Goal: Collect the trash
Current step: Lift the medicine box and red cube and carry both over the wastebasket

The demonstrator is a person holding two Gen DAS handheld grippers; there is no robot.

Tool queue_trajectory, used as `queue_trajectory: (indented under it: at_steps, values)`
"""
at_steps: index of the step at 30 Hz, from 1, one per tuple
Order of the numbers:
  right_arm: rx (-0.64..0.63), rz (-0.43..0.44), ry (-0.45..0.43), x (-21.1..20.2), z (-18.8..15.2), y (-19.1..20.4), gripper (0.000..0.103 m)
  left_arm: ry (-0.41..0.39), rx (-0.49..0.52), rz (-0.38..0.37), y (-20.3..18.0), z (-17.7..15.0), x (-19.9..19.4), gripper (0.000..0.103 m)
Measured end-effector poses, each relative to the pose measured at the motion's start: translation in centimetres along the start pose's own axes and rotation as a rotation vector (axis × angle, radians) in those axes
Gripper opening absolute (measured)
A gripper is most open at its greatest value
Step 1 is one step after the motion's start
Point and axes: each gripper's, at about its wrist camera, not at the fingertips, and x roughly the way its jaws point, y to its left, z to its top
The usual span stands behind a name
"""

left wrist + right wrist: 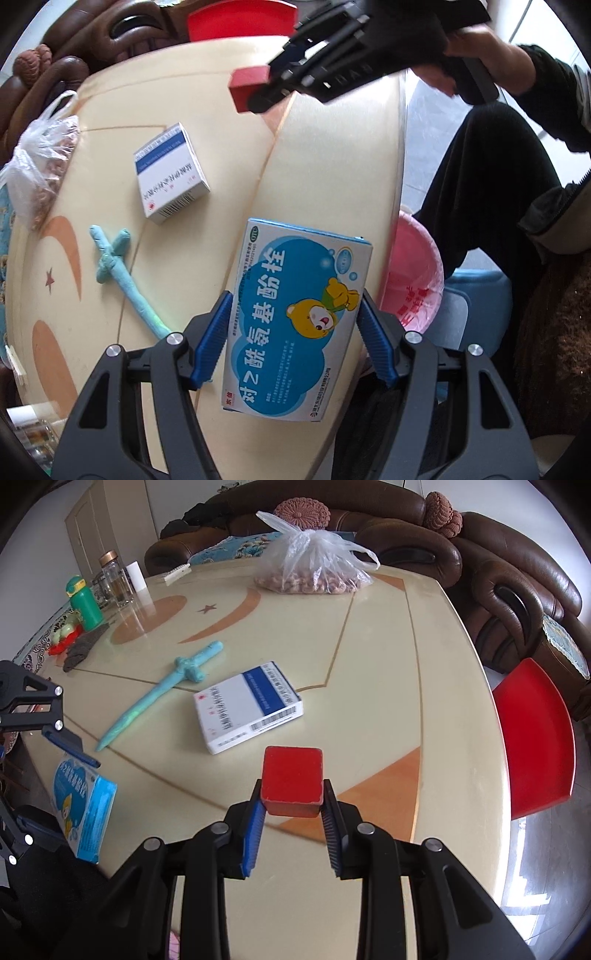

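Observation:
My left gripper is shut on a blue medicine box with a cartoon bear, held by its long sides just above the edge of the cream table. The right wrist view shows the same box at the lower left, off the table edge. My right gripper is shut on a small red block and holds it above the table; the left wrist view shows that block at the top. A white and blue medicine box lies flat on the table between the two grippers.
A pink-lined bin stands on the floor beside the table, right of the held box. A turquoise toy sword, a plastic bag of nuts and bottles are on the table. A red stool and brown sofa border it.

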Motion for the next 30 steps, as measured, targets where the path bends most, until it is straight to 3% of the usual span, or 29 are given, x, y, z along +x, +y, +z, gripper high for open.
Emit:
queue_trajectory:
  at_steps: [15,30]
  values:
    - [-0.040,0.030,-0.033,-6.8,-3.6,5.5,0.029,-0.068,-0.051,0.074,-5.5,-0.6,-4.0,0.065]
    - [-0.052,0.032,0.021,-9.9,-10.0,8.8,0.029,-0.083,-0.051,0.066,-12.4,-2.3,-3.9,0.065]
